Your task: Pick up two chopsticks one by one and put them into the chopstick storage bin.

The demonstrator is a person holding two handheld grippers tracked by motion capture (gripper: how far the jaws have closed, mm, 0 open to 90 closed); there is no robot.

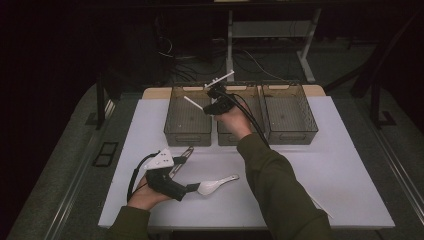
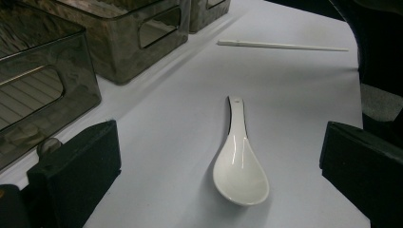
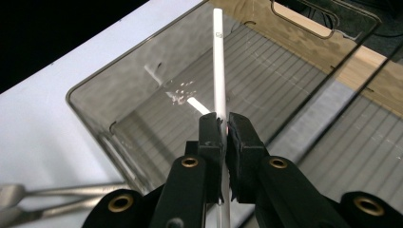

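Nearest, the left gripper (image 1: pixel 192 187) is held low over the white table (image 1: pixel 330 170) with its jaws standing apart, and the white spoon (image 2: pixel 240 166) lies flat on the table between them, untouched, well short of the left tray (image 1: pixel 188 120). Farther off, the right gripper (image 3: pixel 224 135) is clamped shut on a white chopstick (image 3: pixel 218 61), which is held above the left tray. A second chopstick (image 2: pixel 280 45) lies on the table beyond the spoon.
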